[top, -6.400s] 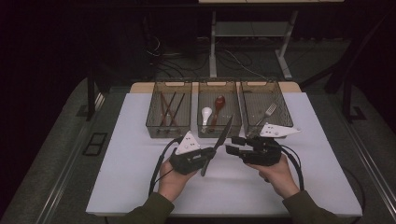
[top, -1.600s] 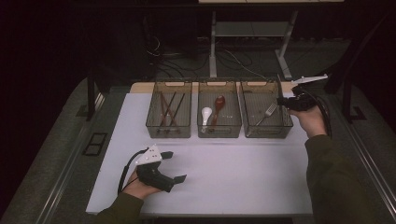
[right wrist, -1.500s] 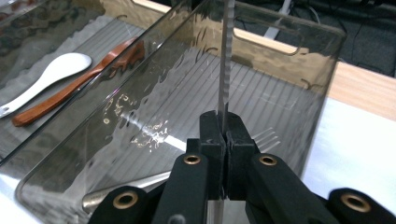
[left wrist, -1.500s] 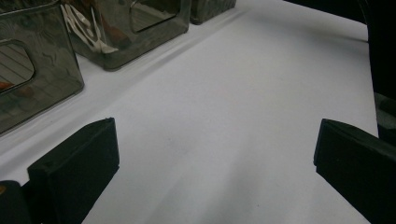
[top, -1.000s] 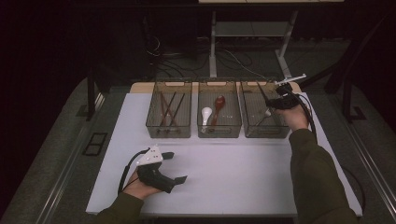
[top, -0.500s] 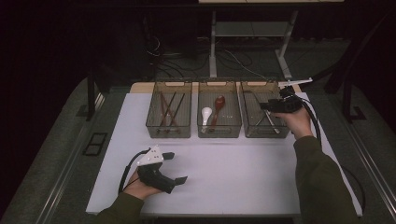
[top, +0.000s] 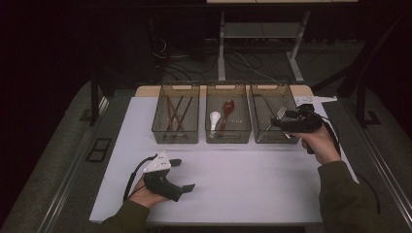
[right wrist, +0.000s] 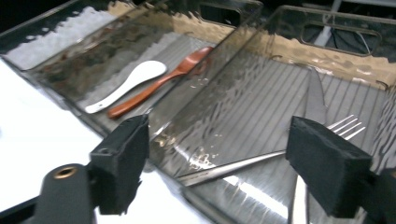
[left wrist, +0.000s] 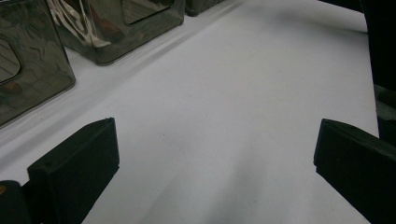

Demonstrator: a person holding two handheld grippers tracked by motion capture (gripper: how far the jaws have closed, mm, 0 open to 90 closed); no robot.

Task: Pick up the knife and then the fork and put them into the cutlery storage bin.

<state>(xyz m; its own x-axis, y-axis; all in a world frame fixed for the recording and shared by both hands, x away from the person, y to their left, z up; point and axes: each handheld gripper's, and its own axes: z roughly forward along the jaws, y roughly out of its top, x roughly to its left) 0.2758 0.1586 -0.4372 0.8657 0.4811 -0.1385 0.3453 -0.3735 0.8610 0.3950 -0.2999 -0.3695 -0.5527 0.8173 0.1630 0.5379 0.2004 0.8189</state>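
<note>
Three clear bins stand in a row at the back of the white table (top: 252,174). In the right bin (top: 270,139) lie a metal fork (top: 280,113) and a knife (right wrist: 315,100). My right gripper (top: 281,119) hovers over that bin's near right side, pointing left. Its jaws have just been opening and stand open (right wrist: 224,163), nothing pressed between the pads; the fork (right wrist: 261,161) lies in the bin beyond them. My left gripper (top: 183,174) rests on the table at front left, open (left wrist: 215,172), with bare table between its jaws.
The middle bin (top: 228,139) holds a white spoon (top: 214,119) and a red-brown spoon (top: 227,108). The left bin (top: 175,139) holds brown chopsticks (top: 176,111). Dark floor, cables and a stand's legs lie behind the table.
My right gripper has come down from beyond the right bin toward its near side, and its jaws have gone from shut to open. The left gripper has stayed put.
</note>
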